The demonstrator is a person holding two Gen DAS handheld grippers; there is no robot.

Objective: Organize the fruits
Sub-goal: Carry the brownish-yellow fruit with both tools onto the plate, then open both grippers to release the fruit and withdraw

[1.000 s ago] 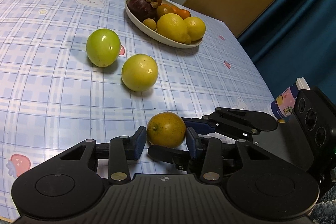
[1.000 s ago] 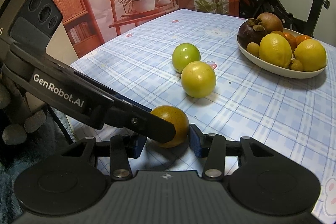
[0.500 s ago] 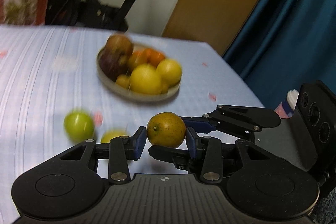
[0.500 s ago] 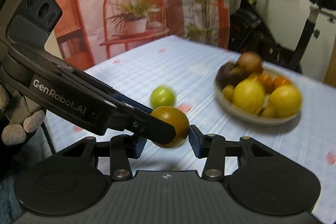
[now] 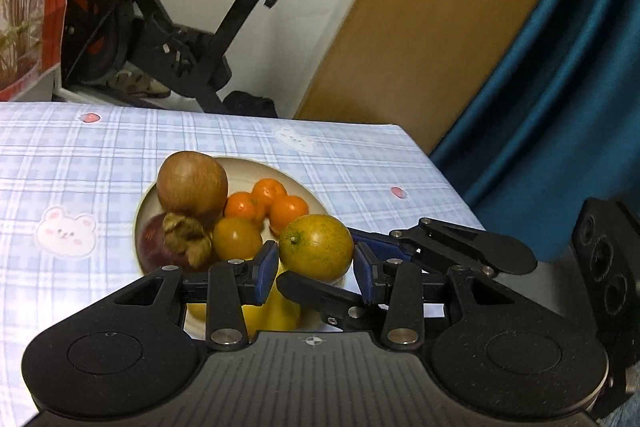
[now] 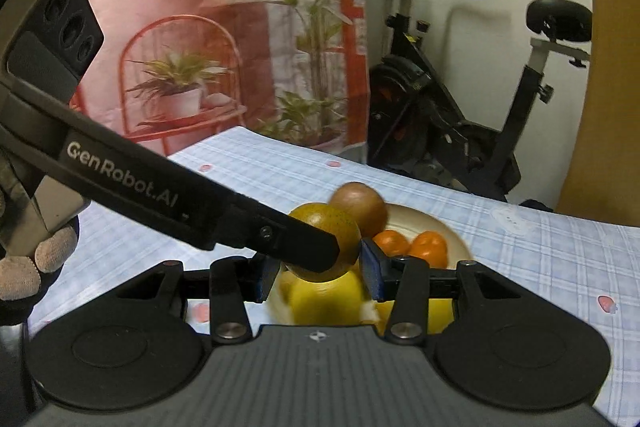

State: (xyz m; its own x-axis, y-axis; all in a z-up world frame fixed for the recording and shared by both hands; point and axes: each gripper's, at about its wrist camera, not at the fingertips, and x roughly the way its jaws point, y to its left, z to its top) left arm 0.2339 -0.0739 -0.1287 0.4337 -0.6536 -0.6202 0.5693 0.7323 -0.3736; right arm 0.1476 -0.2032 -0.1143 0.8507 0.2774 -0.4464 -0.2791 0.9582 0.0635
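Fruit in transit, both wrist views: nearest the lens, the left gripper [image 5: 316, 267] and the right gripper [image 6: 314, 273] each stand with blue-padded fingers drawn in against the same round, green-speckled orange citrus fruit [image 5: 317, 247], which is held in the air between the crossed tools, clear of the cloth; just beyond and below it lies the oval cream ceramic dish [image 5: 244, 167], already carrying two yellow lemons [image 6: 326, 297], a dark purple mangosteen [image 5: 160, 241], a brown round fruit [image 5: 192, 185], a small amber fruit [image 5: 237, 238] and three small tangerines [image 5: 269, 205]; the dish rests on the blue plaid tablecloth [image 5: 80, 155], behind which stands a black exercise bike [image 5: 180, 39]. Judged progress: most fruit is gathered, the held one is over the dish but not yet released, and setting it among the pile remains. The left view alone shows the mangosteen and all three tangerines; the right view alone shows the gloved hand [image 6: 24, 267] on the left tool and a potted plant on a red wire chair [image 6: 180, 91]; neither view shows loose fruit elsewhere on the cloth.
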